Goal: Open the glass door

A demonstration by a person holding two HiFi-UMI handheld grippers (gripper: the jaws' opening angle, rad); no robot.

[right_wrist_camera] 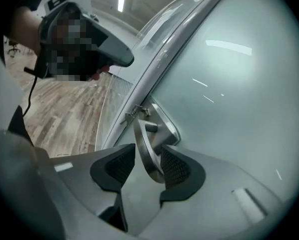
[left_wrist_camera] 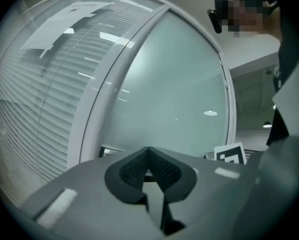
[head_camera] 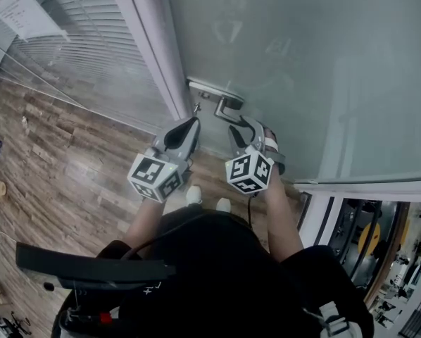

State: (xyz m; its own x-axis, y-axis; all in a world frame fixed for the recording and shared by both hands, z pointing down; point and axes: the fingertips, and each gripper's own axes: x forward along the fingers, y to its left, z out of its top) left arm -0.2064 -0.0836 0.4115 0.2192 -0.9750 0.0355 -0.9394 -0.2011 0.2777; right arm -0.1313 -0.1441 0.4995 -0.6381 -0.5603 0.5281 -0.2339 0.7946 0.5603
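1. Standing close up to the frosted glass door (head_camera: 302,69), with a white frame (head_camera: 153,48) along its left edge and slatted blinds (head_camera: 84,27) past that.
2. Looking steeply down: wood-plank floor (head_camera: 55,167) below, both arms reaching forward side by side.
3. Right hand-held gripper (head_camera: 240,127) up at the metal lever handle (head_camera: 228,107), which sits on the door just beside the frame.
4. Released, jaws spread wide, straddling the handle's free end.
5. Handle lying against one pad (right_wrist_camera: 177,166), with a clear gap to the other, so not squeezed.
6. Small metal piece (right_wrist_camera: 134,112) sticking out at the door's edge, just beside the handle's plate (right_wrist_camera: 164,124).
7. Left hand-held gripper (head_camera: 188,127) just beside the right one, near the frame, aimed at the door.
8. Clenched, pads meeting tip to tip, gripping nothing.
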